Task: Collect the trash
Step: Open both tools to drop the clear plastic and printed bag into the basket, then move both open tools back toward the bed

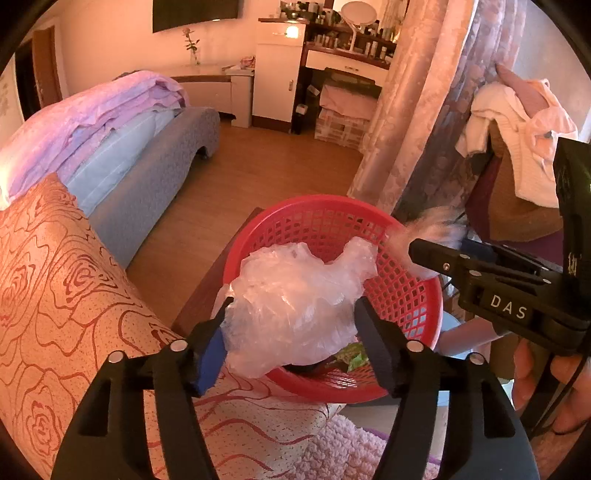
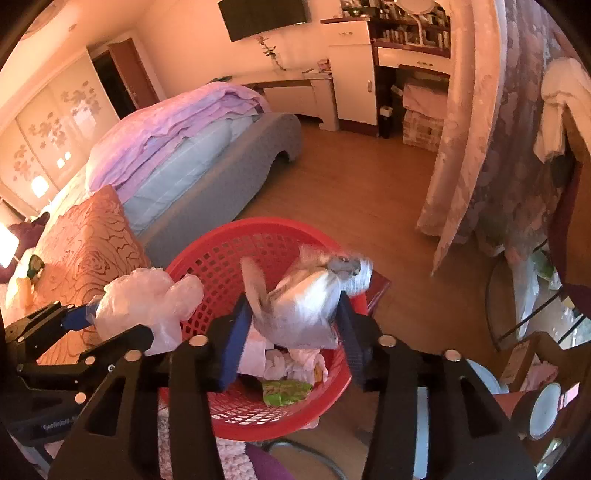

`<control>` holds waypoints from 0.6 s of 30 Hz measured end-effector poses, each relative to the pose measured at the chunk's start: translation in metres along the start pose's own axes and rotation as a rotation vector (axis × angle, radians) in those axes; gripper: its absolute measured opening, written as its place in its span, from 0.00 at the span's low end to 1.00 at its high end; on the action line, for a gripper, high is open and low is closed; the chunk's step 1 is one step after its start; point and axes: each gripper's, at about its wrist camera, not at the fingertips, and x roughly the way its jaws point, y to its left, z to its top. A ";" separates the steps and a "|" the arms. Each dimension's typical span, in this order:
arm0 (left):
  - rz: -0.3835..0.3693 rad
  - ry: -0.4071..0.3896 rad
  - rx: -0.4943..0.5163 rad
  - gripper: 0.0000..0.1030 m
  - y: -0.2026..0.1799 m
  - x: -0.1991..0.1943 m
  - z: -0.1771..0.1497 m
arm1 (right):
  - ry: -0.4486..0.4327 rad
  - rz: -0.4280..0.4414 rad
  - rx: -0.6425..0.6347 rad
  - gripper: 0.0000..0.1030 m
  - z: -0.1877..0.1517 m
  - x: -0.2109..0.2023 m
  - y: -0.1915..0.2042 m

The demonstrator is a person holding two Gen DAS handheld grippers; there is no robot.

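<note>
Off to my left there's the bed [image 2: 207,162], grey frame, with a lilac quilt [image 1: 92,110] heaped on top. Right by me sits an orange rose-patterned cushion [image 1: 55,288]. Across the wooden floor [image 2: 354,192] I see a white cabinet [image 1: 277,74] and a dressing table with a round mirror [image 1: 358,14], its shelves crowded with small bottles. A single flower in a vase [image 1: 191,46] stands on the low counter. On my right hangs a pink patterned curtain [image 1: 413,122], with pale clothes [image 1: 517,122] draped over something beside it.
</note>
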 end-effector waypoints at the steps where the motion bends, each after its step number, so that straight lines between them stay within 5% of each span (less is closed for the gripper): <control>1: 0.000 -0.002 -0.002 0.65 0.001 -0.001 0.000 | 0.000 0.001 0.004 0.52 0.000 -0.001 0.000; 18: 0.013 -0.048 -0.043 0.74 0.008 -0.018 0.004 | -0.051 -0.015 0.020 0.54 0.003 -0.013 -0.001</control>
